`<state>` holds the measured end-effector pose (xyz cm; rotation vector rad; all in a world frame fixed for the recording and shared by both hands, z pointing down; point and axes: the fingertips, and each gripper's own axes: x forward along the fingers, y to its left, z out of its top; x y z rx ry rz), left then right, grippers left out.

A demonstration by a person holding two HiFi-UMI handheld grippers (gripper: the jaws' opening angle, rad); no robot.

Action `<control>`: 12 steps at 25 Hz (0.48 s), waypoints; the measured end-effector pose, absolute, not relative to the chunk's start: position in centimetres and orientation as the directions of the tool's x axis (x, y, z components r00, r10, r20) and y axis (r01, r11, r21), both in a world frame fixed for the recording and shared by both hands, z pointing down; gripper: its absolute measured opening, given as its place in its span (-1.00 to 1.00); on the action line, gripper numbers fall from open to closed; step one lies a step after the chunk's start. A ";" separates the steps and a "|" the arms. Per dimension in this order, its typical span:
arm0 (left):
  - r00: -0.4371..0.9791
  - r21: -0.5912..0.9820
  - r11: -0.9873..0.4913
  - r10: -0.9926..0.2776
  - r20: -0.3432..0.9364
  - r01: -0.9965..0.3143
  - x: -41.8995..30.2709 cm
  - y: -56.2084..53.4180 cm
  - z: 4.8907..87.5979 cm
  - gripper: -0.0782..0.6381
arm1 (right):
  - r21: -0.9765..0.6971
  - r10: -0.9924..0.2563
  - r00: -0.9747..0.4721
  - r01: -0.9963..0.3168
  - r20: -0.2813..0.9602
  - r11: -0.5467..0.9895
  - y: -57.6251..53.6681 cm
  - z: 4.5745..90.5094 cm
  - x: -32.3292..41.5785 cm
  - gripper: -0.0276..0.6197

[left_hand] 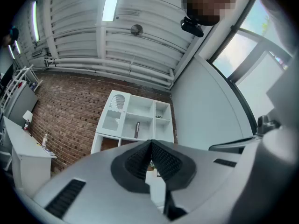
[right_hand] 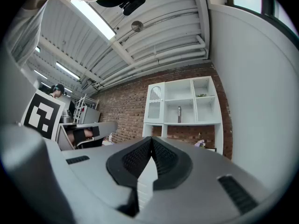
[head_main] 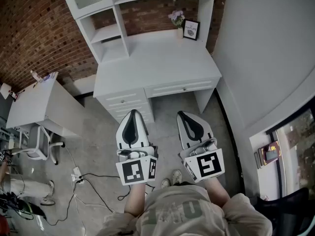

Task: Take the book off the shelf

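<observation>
Right gripper view: slim dark upright book (right_hand: 179,114) stands in middle cubby of white shelf unit (right_hand: 163,122), 1 o'clock, well beyond right claw (right_hand: 152,143); long axis vertical. Right claw and left claw (left_hand: 150,143) are both closed, empty.

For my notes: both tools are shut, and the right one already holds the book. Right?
Only the hold is wrong. The right tool is shut but empty; the right gripper view shows the book upright in the middle compartment of the shelf. The left tool is shut, as said.
</observation>
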<state>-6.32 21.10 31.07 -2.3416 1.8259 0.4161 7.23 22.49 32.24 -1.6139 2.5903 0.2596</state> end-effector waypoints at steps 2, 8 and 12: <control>0.221 0.053 -0.247 -0.931 -0.292 -0.968 -5.9 21.1 31.3 -0.75 | 0.101 -0.883 -0.442 -0.897 -0.159 0.431 22.6 32.2 7.7 -0.86; 0.221 0.054 -0.246 -0.934 -0.282 -0.968 -5.2 20.7 31.5 -0.75 | 0.106 -0.882 -0.441 -0.897 -0.164 0.429 22.3 32.2 8.6 -0.86; 0.224 0.051 -0.246 -0.936 -0.270 -0.968 -4.7 20.4 31.9 -0.75 | 0.095 -0.881 -0.445 -0.896 -0.163 0.435 22.0 32.6 8.9 -0.86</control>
